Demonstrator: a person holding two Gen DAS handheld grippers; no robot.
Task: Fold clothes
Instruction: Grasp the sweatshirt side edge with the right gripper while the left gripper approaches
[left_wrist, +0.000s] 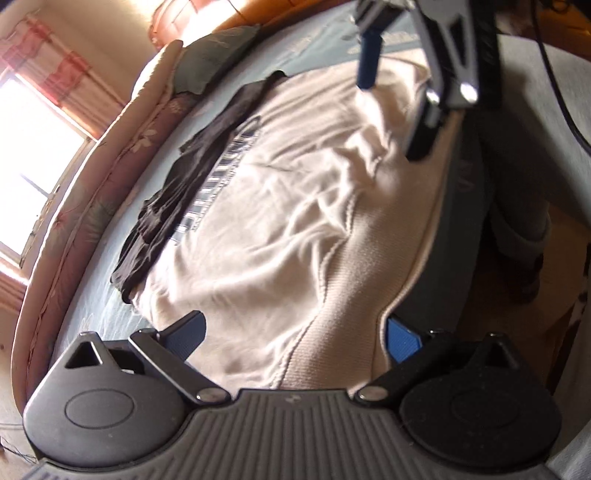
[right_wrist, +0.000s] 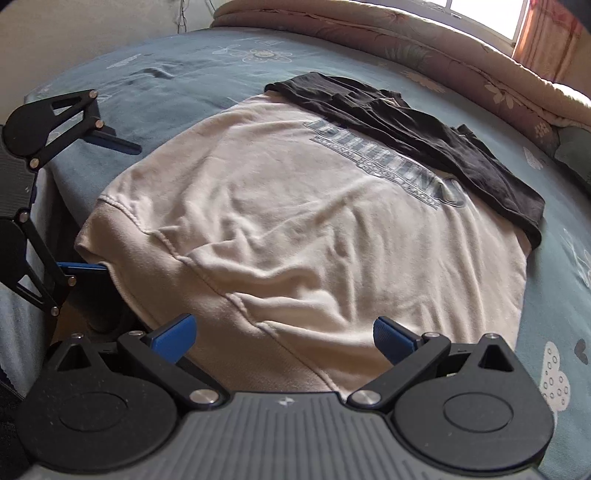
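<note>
A cream sweatshirt (right_wrist: 295, 229) with grey lettering lies spread flat on the bed, also seen in the left wrist view (left_wrist: 295, 221). A black garment (right_wrist: 417, 136) lies along its far edge and partly over it, also seen in the left wrist view (left_wrist: 177, 192). My right gripper (right_wrist: 282, 332) is open, low over the sweatshirt's ribbed near edge, with cloth lying between its blue pads. My left gripper (left_wrist: 295, 336) is open too, at the sweatshirt's side edge. From the right wrist view the left gripper (right_wrist: 123, 208) has one finger against the cloth's edge. The right gripper (left_wrist: 391, 122) shows at the top of the left wrist view.
The bed carries a blue flowered sheet (right_wrist: 166, 81). A rolled pink floral quilt (right_wrist: 424, 48) and a green pillow (left_wrist: 210, 59) lie along its far side, under a bright window (left_wrist: 33, 125). A person's legs (left_wrist: 517, 221) stand by the bed's near edge, on a wooden floor.
</note>
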